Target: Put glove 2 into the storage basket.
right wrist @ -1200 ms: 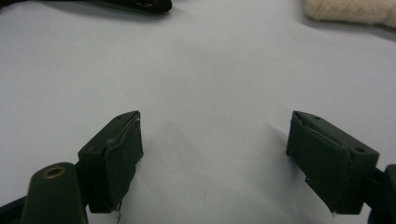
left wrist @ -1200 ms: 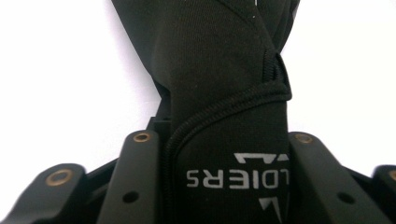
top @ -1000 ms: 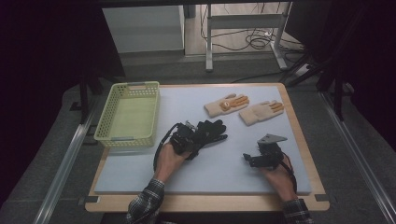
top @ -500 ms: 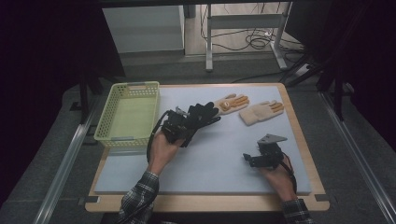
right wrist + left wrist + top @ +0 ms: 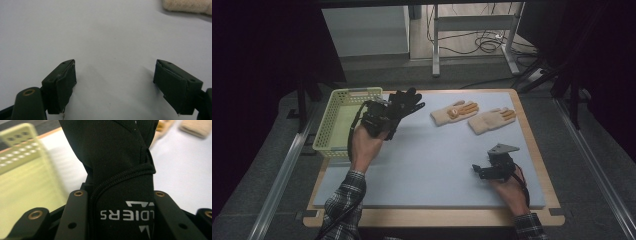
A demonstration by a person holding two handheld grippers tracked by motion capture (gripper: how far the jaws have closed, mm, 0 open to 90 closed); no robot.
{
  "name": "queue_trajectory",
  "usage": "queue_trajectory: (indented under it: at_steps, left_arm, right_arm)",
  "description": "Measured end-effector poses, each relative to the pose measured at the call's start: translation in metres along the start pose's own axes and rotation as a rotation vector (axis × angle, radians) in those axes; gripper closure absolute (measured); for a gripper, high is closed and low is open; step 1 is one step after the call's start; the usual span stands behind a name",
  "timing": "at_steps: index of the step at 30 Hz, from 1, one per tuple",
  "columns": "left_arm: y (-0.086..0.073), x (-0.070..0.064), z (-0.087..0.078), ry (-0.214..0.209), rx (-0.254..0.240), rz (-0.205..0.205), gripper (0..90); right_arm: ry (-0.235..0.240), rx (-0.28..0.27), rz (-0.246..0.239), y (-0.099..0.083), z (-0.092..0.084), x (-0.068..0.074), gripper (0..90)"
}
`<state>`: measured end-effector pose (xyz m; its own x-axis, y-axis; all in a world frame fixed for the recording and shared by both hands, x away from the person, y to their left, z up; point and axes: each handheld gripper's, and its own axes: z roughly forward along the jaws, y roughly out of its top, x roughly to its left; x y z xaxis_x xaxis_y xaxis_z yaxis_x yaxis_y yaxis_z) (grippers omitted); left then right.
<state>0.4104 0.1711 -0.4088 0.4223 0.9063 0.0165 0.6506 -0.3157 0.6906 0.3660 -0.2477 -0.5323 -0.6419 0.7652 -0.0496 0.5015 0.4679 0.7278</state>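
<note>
High view. Black glove, soft knit, fingers splayed, clamped in left gripper and held off the mat, at about 10 o'clock of the table, just beside the basket's right rim. Basket: pale yellow-green plastic, rectangular, perforated walls, at 9 o'clock. Mat: flat, pale blue-grey, on a wood-edged board. Two beige gloves at 1 o'clock, lying flat, well apart from the black one: first with orange-striped fingers, second just beside it to the right. Left forearm in plaid sleeve angled up toward 11 o'clock, wrist raised. Right gripper low over mat at 4 o'clock, grey three-cornered plate on top, hand behind it, jaws pointing toward 9 o'clock.

Left gripper view. Black glove bunched between the two black jaws, gripped tight; smooth stretch fabric, corded seam across, white lettering near the cuff. Basket blurred at 9 o'clock. Beige gloves at 1 o'clock, blurred.

Right gripper view. Jaws spread wide, released, nothing between; dark green blocky pads. Bare matte mat beneath. Fuzzy beige glove edge at 1 o'clock.
</note>
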Motion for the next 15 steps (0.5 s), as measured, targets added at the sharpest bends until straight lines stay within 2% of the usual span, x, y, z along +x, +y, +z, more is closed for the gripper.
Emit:
queue_trajectory:
  at_steps: [7,10,15]
  left_arm:
    - [-0.006,0.038,-0.015,0.084,0.003,-0.049,65.5]
    - [-0.011,0.059,-0.021,0.121,0.01,-0.084,65.4]
    - [-0.021,0.083,-0.025,0.162,0.006,-0.129,65.4]
  right_arm:
    - [0.0,0.0,0.0,0.0,0.0,0.0,17.8]
    - [0.0,-0.002,0.001,0.0,0.0,0.0,17.8]
    - [0.0,-0.002,0.0,0.0,0.0,0.0,17.8]
